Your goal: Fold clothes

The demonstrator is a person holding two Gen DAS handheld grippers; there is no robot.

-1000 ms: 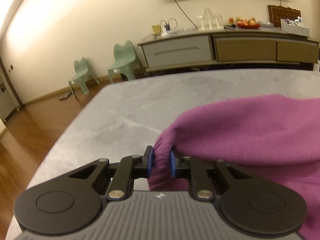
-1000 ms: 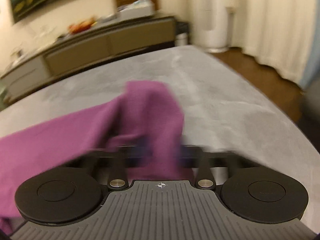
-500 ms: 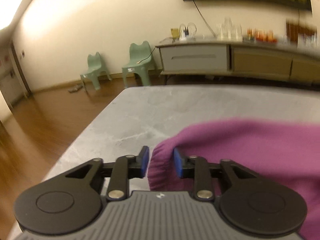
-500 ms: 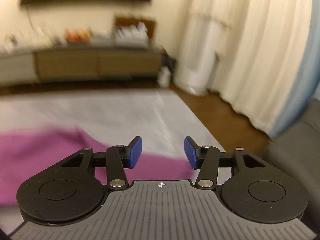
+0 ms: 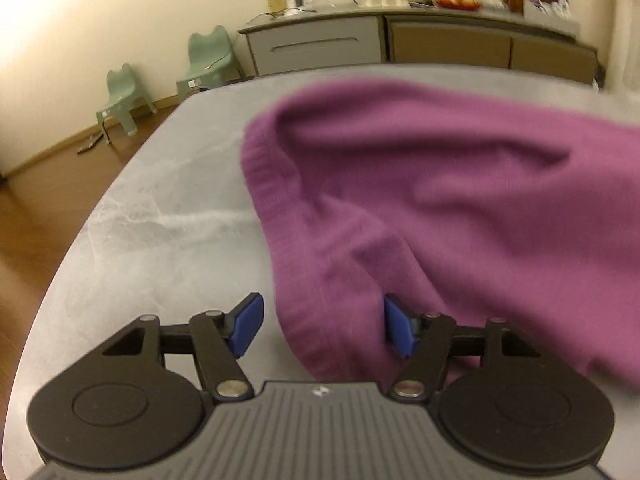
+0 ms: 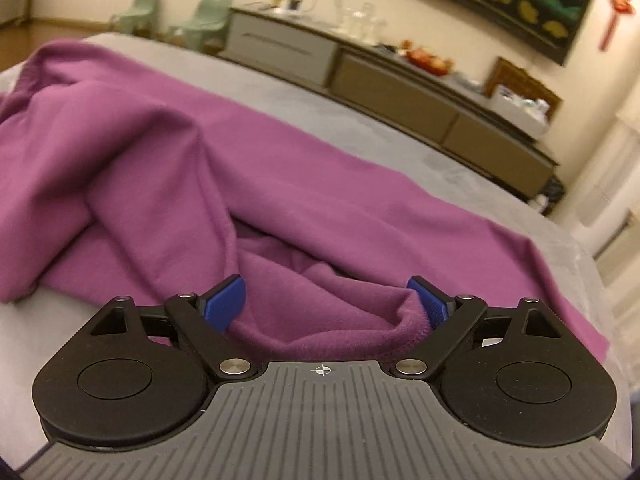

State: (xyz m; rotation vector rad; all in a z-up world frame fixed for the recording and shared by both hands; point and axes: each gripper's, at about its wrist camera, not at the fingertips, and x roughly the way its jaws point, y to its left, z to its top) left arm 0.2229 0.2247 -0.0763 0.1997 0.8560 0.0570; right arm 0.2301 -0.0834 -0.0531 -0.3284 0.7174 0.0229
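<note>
The left tongs (image 5: pixel 322 330) are opening over the near edge of the grey marble table (image 5: pixel 168 216), and a ribbed hem of the purple garment (image 5: pixel 420 184) lies between the two blue pads. The left pad (image 5: pixel 248 324) stands clear of the cloth, and the right pad (image 5: pixel 396 330) is just at the fabric, so nothing is pressed. The right tongs (image 6: pixel 326 300) are opening too and stand very wide. A rolled edge of the same purple garment (image 6: pixel 280 184) sags loose between the pads, and the cloth touches them at both sides, but it is not squeezed. The garment lies spread across the table in soft folds and is bunched up near both tongs. In the left wrist view the fabric is a little blurred. Behind the table, along the cream wall, there is a long low sideboard (image 5: pixel 420 44) with glass jars and a plate of fruit on top. Two small green chairs (image 5: pixel 168 76) stand on the wooden floor beside it.
</note>
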